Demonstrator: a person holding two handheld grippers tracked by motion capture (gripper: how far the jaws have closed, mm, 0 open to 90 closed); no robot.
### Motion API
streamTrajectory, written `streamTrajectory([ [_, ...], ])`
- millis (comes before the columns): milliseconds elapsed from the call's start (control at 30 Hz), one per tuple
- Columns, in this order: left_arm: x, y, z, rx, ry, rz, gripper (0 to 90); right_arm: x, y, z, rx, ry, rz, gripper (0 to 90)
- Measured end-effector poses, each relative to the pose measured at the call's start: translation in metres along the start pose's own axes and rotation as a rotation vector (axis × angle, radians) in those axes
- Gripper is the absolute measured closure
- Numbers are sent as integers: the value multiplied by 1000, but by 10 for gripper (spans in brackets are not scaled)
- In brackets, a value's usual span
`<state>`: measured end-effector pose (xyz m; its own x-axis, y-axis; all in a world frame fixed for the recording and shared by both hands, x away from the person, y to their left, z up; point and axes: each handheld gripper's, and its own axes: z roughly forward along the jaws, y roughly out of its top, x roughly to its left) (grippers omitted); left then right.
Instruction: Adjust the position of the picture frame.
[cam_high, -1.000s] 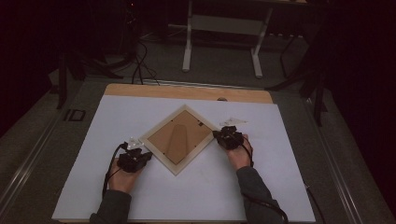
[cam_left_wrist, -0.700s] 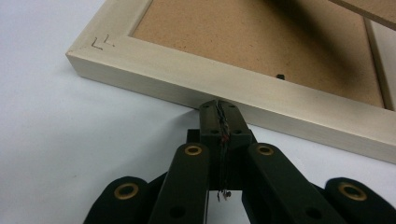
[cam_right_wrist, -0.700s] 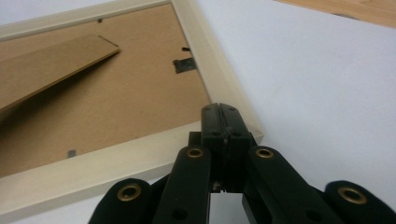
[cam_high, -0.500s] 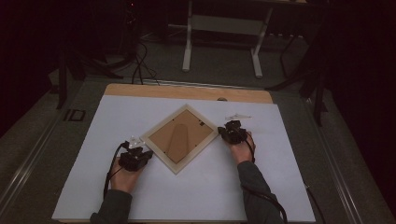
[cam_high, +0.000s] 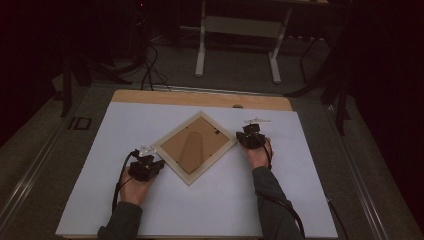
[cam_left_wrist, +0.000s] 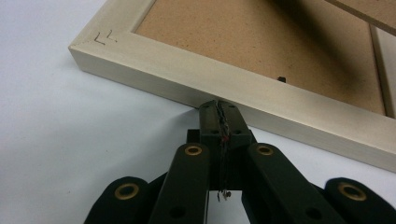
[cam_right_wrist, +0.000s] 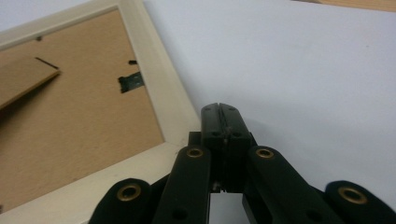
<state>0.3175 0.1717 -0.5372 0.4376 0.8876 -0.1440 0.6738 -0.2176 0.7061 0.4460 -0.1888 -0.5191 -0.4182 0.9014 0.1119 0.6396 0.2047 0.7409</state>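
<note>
Picture frame: one, pale wood, lying face down, brown backing showing, turned diamond-wise on the white surface.
Left gripper: jaws pressing together, touching frame's edge.
Right gripper: jaws pressing together at frame's corner.

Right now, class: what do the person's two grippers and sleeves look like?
Both the left gripper and the right gripper are black, with two flat link arms carrying brass-coloured rivets. A black cable trails from the left one, and another runs along the right forearm. The sleeves are dark grey.
</note>
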Motion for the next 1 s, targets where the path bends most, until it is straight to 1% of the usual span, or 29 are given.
streamTrajectory([
  [67,-1,0,0,3,4,0,900,-2,0,1,6,1,14,898],
  [167,0,2,1,10,2,-1,900,-3,0,1,12,1,13,899],
  [300,-3,7,3,31,19,22,900,-4,1,-1,21,7,18,899],
  [433,-3,8,5,28,17,9,900,-6,0,-2,26,15,13,899],
  [533,-3,9,6,25,18,0,900,-7,0,-4,30,20,25,899],
  [667,-3,10,8,17,18,-7,900,-8,0,-5,38,24,20,899],
  [800,-3,10,9,16,12,-10,900,-9,3,-2,46,31,13,898],
  [900,-3,11,9,14,14,-11,900,-9,7,1,55,34,18,898],
  [1000,-3,11,10,14,14,-12,900,-8,9,3,69,25,12,898],
])
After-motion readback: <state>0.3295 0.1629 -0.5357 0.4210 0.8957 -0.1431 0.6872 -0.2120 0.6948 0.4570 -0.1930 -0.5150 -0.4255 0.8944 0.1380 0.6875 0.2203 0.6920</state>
